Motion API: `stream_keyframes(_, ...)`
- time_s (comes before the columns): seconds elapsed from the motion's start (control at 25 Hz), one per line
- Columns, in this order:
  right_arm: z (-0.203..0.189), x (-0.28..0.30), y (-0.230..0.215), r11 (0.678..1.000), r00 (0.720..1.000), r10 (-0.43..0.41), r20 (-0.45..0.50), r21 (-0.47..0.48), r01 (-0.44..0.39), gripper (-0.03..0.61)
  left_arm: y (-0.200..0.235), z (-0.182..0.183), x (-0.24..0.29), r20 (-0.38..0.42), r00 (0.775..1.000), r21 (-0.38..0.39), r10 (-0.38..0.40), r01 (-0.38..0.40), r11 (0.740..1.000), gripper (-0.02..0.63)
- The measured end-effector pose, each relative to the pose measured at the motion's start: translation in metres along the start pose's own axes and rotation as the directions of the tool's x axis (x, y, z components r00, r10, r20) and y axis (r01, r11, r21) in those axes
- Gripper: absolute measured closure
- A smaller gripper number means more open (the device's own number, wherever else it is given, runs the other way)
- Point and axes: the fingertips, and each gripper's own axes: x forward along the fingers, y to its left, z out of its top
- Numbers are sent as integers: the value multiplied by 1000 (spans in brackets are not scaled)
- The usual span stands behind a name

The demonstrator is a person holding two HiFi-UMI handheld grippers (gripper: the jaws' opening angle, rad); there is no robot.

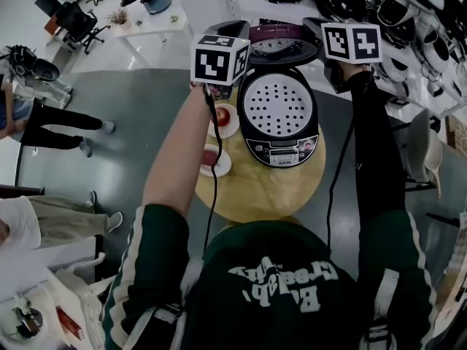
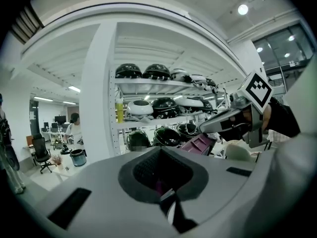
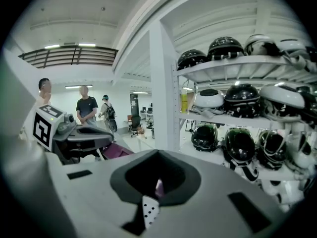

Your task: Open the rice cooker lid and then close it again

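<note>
The rice cooker (image 1: 279, 115) stands on a round wooden table (image 1: 255, 192). Its purple lid (image 1: 281, 41) is raised at the back, and the perforated inner plate (image 1: 277, 104) is exposed. My left gripper (image 1: 232, 29) is at the lid's left top edge and my right gripper (image 1: 315, 28) at its right top edge. In the left gripper view the jaws (image 2: 166, 192) are together, with a sliver of purple showing through their notch. The right gripper view shows the same at its jaws (image 3: 151, 202). Each gripper view also catches the other gripper (image 2: 233, 119) (image 3: 74, 135) and the lid (image 2: 200, 144) (image 3: 116, 150).
Two small plates with red apples (image 1: 222, 117) (image 1: 211, 159) sit left of the cooker. Shelves of helmets (image 1: 408, 20) stand behind and to the right. People (image 1: 44, 122) are on the floor at the left. A white desk (image 1: 149, 20) stands at the far left.
</note>
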Motion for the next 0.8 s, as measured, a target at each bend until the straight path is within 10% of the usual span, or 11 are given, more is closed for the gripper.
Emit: stream_keyframes(0.8,-142,-84,66,998,998,-49,-47,32,50,575,-90,-115,-89,-36,993,-139,-110,104,985,618)
